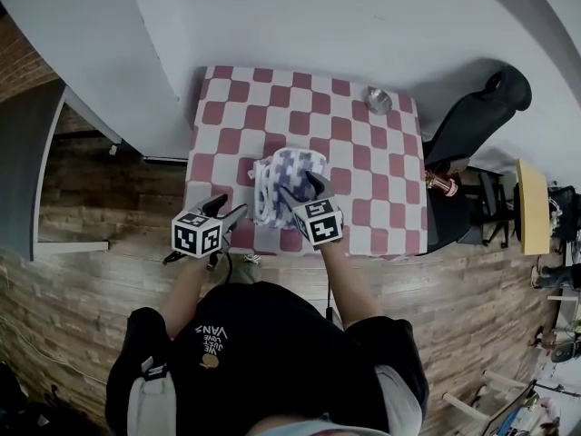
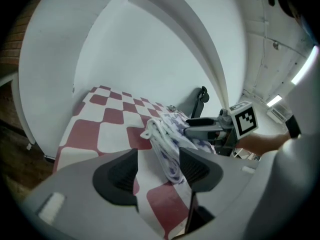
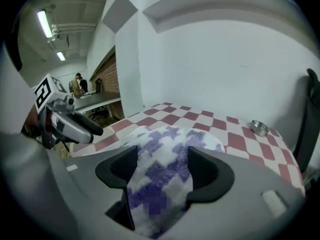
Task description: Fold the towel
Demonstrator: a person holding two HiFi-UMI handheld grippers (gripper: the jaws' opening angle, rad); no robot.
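A white towel (image 1: pixel 286 182) with purple checks lies as a folded bundle on the red-and-white checked table (image 1: pixel 368 166), near its front edge. My right gripper (image 1: pixel 304 189) is over the bundle's near right part. In the right gripper view its jaws stand open (image 3: pixel 162 159) and the towel (image 3: pixel 165 134) runs between them, with neither pad pressing on it. My left gripper (image 1: pixel 238 214) hovers at the table's front left, open and holding nothing. In the left gripper view (image 2: pixel 159 160) the towel's layered edge (image 2: pixel 165 134) lies just beyond its fingertips, with the right gripper (image 2: pixel 202 126) behind it.
A small metal bowl (image 1: pixel 379 101) (image 3: pixel 259 127) sits at the table's far right corner. A black chair (image 1: pixel 472 116) stands beside the table's right edge. White walls close in behind and to the left. Wooden floor runs along the front.
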